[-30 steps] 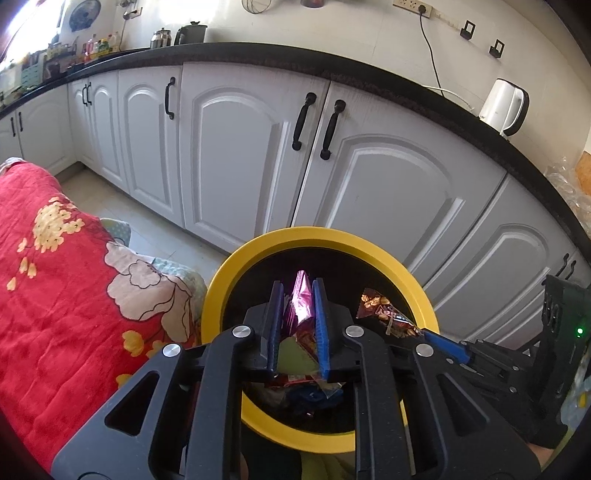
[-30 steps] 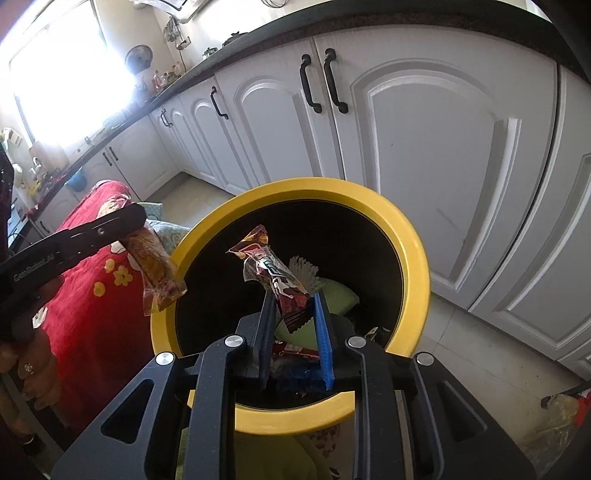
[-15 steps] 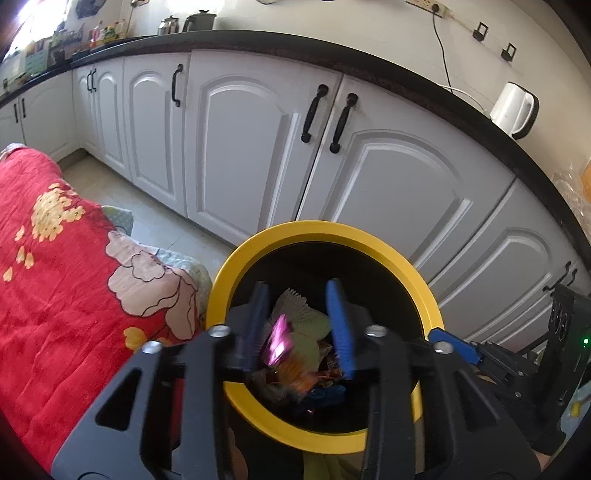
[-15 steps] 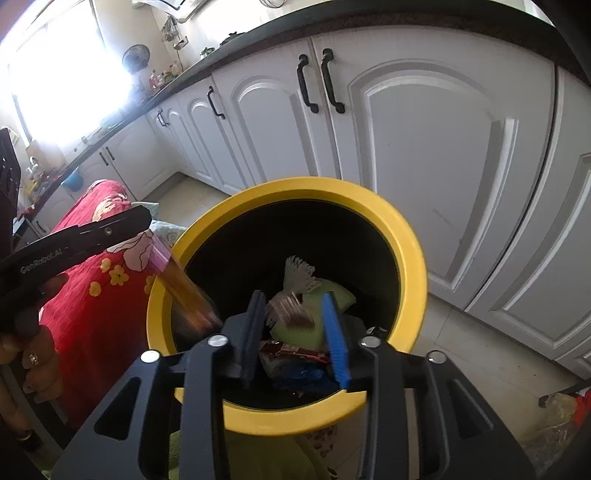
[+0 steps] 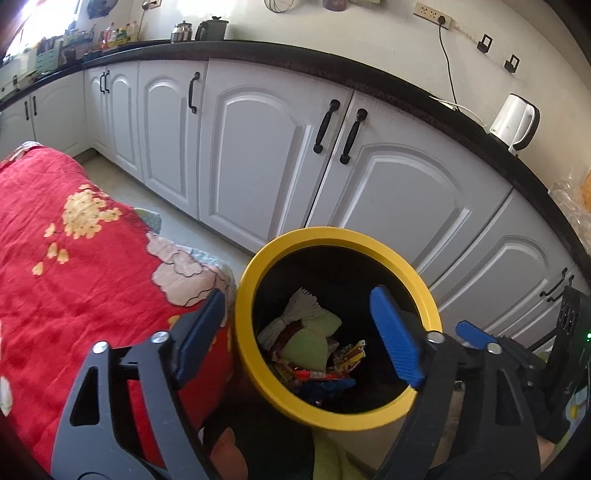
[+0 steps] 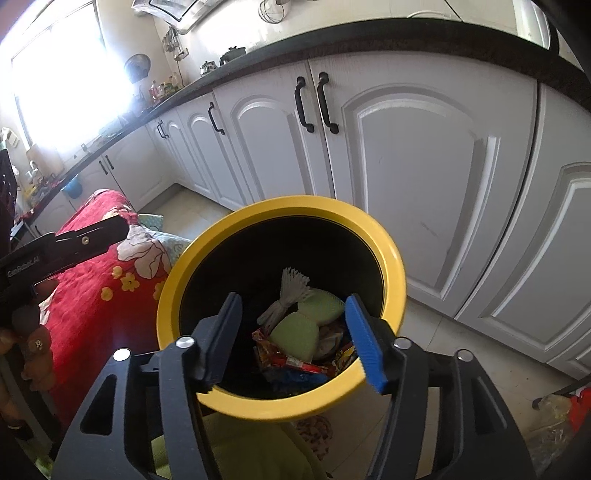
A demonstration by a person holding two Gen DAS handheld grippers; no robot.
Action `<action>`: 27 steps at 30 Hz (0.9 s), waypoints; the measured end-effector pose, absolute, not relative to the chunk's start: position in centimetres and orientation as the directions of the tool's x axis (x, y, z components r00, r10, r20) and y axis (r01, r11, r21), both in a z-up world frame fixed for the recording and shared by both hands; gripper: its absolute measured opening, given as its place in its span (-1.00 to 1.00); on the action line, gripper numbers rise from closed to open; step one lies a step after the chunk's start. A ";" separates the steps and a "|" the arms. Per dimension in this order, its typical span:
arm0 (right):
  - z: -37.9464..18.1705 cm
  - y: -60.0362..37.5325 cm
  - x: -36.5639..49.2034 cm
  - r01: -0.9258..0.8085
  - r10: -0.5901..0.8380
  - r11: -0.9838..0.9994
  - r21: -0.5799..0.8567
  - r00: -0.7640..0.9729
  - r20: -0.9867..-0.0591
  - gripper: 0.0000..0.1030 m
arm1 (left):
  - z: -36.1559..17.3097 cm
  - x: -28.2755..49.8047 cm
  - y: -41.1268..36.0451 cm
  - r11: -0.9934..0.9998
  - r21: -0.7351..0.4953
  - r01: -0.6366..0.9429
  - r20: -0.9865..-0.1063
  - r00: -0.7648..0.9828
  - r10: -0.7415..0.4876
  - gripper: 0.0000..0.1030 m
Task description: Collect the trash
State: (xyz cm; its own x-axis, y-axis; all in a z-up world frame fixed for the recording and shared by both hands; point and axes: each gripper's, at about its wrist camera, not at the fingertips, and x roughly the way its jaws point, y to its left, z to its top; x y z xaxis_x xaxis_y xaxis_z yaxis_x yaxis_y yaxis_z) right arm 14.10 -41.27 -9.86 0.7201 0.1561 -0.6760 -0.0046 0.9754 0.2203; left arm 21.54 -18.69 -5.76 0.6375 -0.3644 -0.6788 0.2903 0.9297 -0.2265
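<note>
Trash lies heaped at the bottom of a round black bin with a thick yellow rim [image 5: 334, 234] [image 6: 395, 258]: red and yellow crinkled snack wrappers [image 5: 343, 360] [image 6: 291, 360], two pale green sponge-like pads [image 5: 308, 345] [image 6: 295, 334], a white pleated paper cup liner [image 5: 295, 312] [image 6: 290, 290] and a dark blue wrapper [image 5: 325, 386] [image 6: 291, 376] nearest the camera. The pads rest on top of the wrappers, and the white liner leans against the far one.

Above the bin's mouth the left gripper [image 5: 299, 339] hangs with its jaws spread wide and nothing between them; its left finger sits outside the rim over the cloth, while its blue-padded right finger is over the bin's right inner wall. The right gripper [image 6: 295, 338] is likewise spread and holds nothing, both fingers framing the heap from the near side of the rim. In the right wrist view the left gripper's black arm shows at far left, with the person's hand [image 6: 26, 332] around its handle.

Left of the bin, touching its side, lies a red cloth printed with yellow and pale flowers [image 5: 85, 258] [image 6: 92, 295]. Beyond the bin stand white arched cabinet doors with black handles [image 5: 255, 155] [image 6: 417, 158] under a black countertop [image 5: 369, 74] [image 6: 406, 35]. A white electric kettle [image 5: 515, 120] stands on the counter at far right, its cord running up to a wall socket [image 5: 432, 11].
</note>
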 end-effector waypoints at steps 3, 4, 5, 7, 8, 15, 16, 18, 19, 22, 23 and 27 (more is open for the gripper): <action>-9.1 -40.9 13.3 -0.009 0.150 0.977 0.211 0.733 -0.664 0.34 | -5.4 20.8 -17.9 0.930 -0.224 0.291 -0.678 0.639 -0.363 0.69; -8.9 -40.7 13.1 -0.010 0.148 0.978 0.208 0.736 -0.661 0.40 | -5.2 20.5 -17.7 0.930 -0.223 0.292 -0.677 0.640 -0.363 0.75; -8.7 -40.6 12.8 -0.013 0.146 0.979 0.203 0.740 -0.657 0.45 | -5.0 20.1 -17.4 0.930 -0.220 0.294 -0.676 0.642 -0.363 0.76; -8.3 -40.3 12.4 -0.012 0.140 0.980 0.198 0.747 -0.650 0.54 | -4.7 19.5 -16.9 0.930 -0.214 0.298 -0.670 0.648 -0.362 0.78; -8.0 -40.2 12.1 -0.010 0.138 0.980 0.197 0.750 -0.646 0.58 | -4.5 19.2 -16.7 0.931 -0.212 0.296 -0.668 0.652 -0.359 0.78; -7.0 -39.1 10.5 -0.024 0.129 0.984 0.174 0.769 -0.626 0.74 | -3.5 16.9 -14.4 0.940 -0.206 0.273 -0.648 0.682 -0.340 0.78; -6.8 -38.8 10.2 -0.027 0.130 0.985 0.171 0.771 -0.623 0.75 | -3.3 16.6 -14.1 0.942 -0.199 0.270 -0.646 0.686 -0.333 0.78; -6.6 -38.3 9.8 -0.032 0.129 0.986 0.165 0.774 -0.620 0.76 | -3.1 16.0 -13.7 0.946 -0.188 0.265 -0.643 0.695 -0.323 0.78; -6.5 -38.1 9.6 -0.033 0.126 0.987 0.160 0.776 -0.618 0.79 | -3.0 15.7 -13.5 0.947 -0.185 0.264 -0.641 0.698 -0.320 0.78; -6.1 -37.4 9.0 -0.037 0.125 0.987 0.155 0.781 -0.611 0.87 | -2.7 14.4 -12.4 0.953 -0.175 0.249 -0.628 0.717 -0.303 0.78; -6.1 -37.2 8.8 -0.041 0.127 0.987 0.153 0.782 -0.610 0.87 | -2.5 14.0 -12.0 0.955 -0.171 0.243 -0.624 0.723 -0.296 0.78; -6.0 -36.2 7.9 -0.048 0.120 0.990 0.134 0.785 -0.608 0.87 | -2.2 12.6 -10.9 0.960 -0.157 0.232 -0.609 0.742 -0.279 0.78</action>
